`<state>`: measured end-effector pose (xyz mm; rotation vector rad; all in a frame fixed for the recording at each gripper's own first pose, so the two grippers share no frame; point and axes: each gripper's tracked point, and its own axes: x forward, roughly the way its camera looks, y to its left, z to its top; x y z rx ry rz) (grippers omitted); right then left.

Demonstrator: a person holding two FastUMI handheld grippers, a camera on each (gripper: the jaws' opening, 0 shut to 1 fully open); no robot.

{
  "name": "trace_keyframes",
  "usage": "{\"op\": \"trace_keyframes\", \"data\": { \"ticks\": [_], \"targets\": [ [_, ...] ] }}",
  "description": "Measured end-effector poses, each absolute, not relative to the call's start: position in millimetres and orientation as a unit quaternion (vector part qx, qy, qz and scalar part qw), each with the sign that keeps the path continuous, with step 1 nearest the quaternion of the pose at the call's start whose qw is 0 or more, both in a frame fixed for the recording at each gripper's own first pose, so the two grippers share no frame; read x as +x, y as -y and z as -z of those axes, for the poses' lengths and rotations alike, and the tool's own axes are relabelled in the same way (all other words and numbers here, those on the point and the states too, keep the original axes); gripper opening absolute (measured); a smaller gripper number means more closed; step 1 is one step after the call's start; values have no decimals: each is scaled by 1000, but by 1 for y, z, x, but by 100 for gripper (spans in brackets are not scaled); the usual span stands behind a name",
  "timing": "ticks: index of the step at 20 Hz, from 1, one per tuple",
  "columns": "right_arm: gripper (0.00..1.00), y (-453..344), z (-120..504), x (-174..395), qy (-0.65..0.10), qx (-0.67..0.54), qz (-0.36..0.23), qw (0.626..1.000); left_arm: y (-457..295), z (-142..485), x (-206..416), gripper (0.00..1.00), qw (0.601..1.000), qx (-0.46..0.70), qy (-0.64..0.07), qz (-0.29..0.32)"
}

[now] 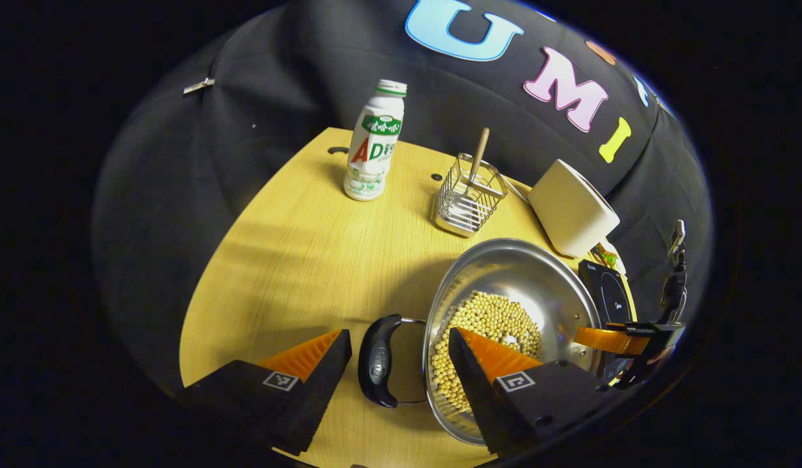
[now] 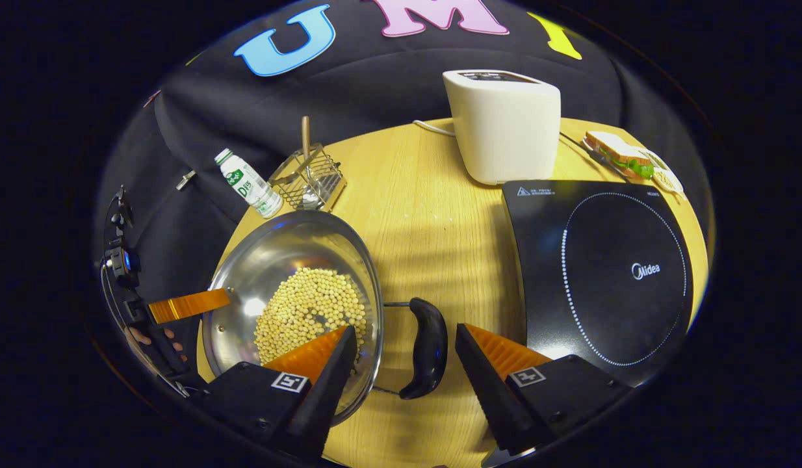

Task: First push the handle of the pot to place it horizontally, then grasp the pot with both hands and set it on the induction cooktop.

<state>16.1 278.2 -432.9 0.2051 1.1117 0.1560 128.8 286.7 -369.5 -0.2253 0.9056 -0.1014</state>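
A steel pot (image 1: 505,266) holding pale beans sits on the wooden table (image 1: 290,247). Its near black handle (image 1: 379,361) lies between the spread fingers of my left gripper (image 1: 398,335), which is open; one finger hangs over the beans. Across the pot, a finger (image 1: 599,339) of the right gripper shows. In the right gripper view, the pot (image 2: 290,247) is at the left and its other black handle (image 2: 427,348) lies inside the open right gripper (image 2: 406,331), untouched. The black induction cooktop (image 2: 609,273) lies just right of it.
A white toaster (image 2: 505,127) stands behind the cooktop, with a sandwich (image 2: 625,156) on the table's far corner. A wire basket (image 1: 469,195) with a wooden stick and a white drink bottle (image 1: 374,143) stand beyond the pot. A hand (image 2: 151,338) holds the far gripper.
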Motion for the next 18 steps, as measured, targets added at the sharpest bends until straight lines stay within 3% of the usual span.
{"op": "trace_keyframes", "data": {
  "ticks": [2,4,5,6,7,8,9,10,14,15,18],
  "targets": [
    [96,-280,441,19,-531,97,-71,839,-287,380,128,93,884,-109,-452,49],
    [86,-282,446,20,-536,103,-67,835,-287,384,132,88,883,-104,-456,49],
    [86,-284,448,21,-540,110,-67,832,-285,385,133,86,882,-102,-457,52],
    [78,-285,450,19,-546,113,-63,828,-284,385,134,78,881,-101,-459,53],
    [61,-286,454,18,-552,116,-59,824,-286,386,133,74,880,-97,-463,50],
    [58,-284,454,15,-560,117,-53,818,-287,389,133,66,878,-93,-466,48],
    [65,-287,467,16,-565,132,-50,813,-288,391,133,64,877,-93,-469,50],
    [59,-287,458,15,-574,141,-49,805,-287,390,133,63,876,-95,-470,53],
    [57,-287,458,16,-576,147,-51,803,-288,389,129,59,873,-93,-476,51],
    [51,-287,458,15,-579,147,-51,800,-287,389,127,58,871,-89,-480,51],
    [54,-285,455,9,-584,138,-57,798,-285,386,124,56,875,-72,-476,52]
  ]
}}
